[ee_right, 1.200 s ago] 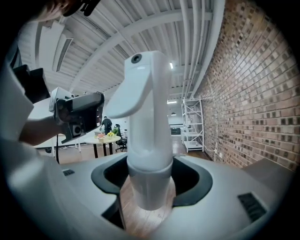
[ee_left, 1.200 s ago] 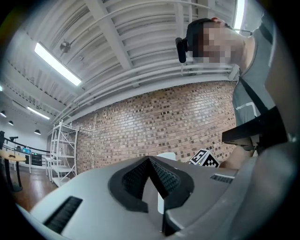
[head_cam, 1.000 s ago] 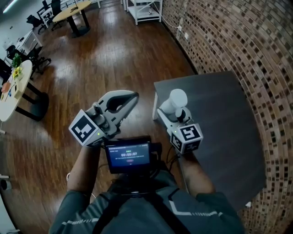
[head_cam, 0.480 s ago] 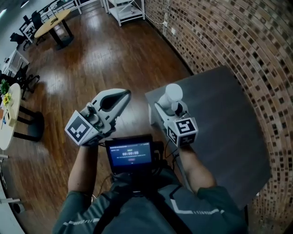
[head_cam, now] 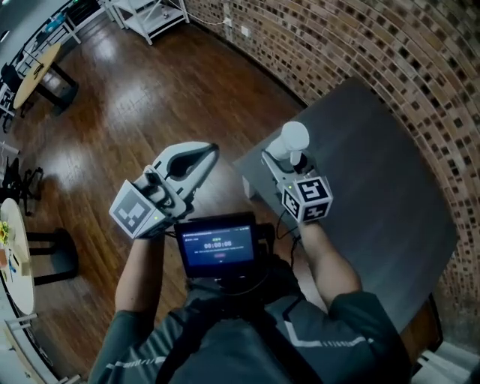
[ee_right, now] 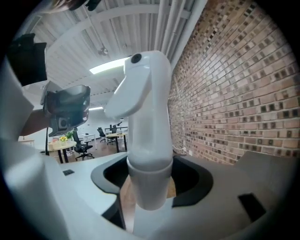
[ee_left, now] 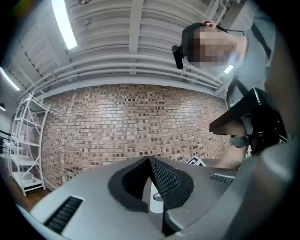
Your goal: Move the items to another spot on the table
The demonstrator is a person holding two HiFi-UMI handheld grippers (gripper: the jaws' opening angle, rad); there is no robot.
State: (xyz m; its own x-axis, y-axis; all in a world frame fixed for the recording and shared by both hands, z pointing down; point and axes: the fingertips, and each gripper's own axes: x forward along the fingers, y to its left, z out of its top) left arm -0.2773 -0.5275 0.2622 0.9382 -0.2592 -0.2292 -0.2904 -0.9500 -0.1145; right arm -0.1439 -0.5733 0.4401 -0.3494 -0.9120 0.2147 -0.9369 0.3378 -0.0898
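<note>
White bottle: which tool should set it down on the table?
Right. The right tool clamps the white bottle above the dark table; the left tool is shut, empty, over the wooden floor.

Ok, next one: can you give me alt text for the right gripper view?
The right gripper is clamped on a white bottle with an angled spout, which stands up through the middle of the picture. A brick wall fills the right side; office tables and chairs show far off at left.

Brick wall (head_cam: 390, 52); glossy wooden floor (head_cam: 135, 105); dark grey table (head_cam: 390, 195); white shelving (head_cam: 150, 15); perhaps chairs (head_cam: 19, 180) far left
</note>
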